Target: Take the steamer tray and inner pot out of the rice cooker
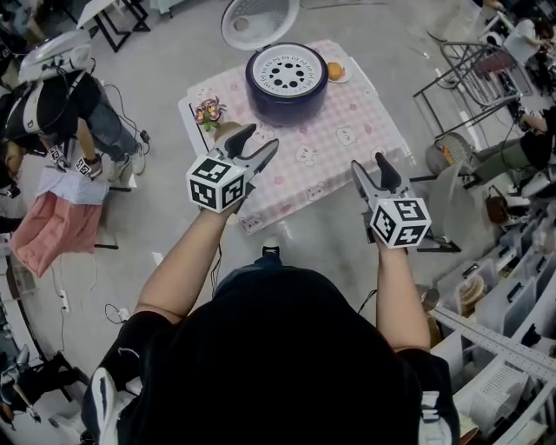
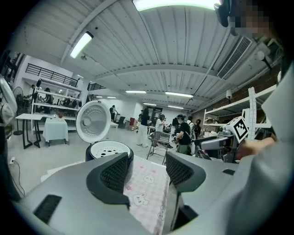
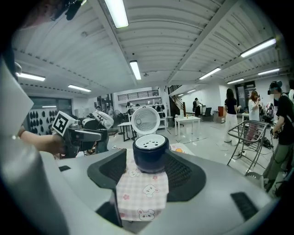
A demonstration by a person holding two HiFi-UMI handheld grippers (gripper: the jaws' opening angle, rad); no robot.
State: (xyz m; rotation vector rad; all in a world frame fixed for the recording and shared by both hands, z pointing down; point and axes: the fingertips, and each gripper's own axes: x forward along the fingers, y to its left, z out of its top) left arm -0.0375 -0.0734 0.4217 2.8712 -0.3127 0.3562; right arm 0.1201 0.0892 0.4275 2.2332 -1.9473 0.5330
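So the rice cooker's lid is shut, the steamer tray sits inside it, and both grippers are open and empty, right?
No, the lid is open, tipped up behind the rice cooker, as the head view shows. The steamer tray does sit inside it, and the left gripper and right gripper are both open and empty.

Pink checked worktop cloth [image 1: 347, 130] with bunny prints. Small flower bunch [image 1: 209, 111] sits at its far-left corner, a round orange item [image 1: 335, 70] at the far right. Grey floor [image 1: 156, 200] all round. On the left a person [image 1: 52, 104] bends over, with pink fabric [image 1: 52, 230] draped just nearer. Loose cables [image 1: 113, 311] lie on the floor, near left. A wire trolley [image 1: 473, 74] stands far right, and shelving with bins [image 1: 504, 322] near right. Several people [image 2: 183, 133] stand far off. Ceiling strip lights [image 2: 81, 43] are lit.
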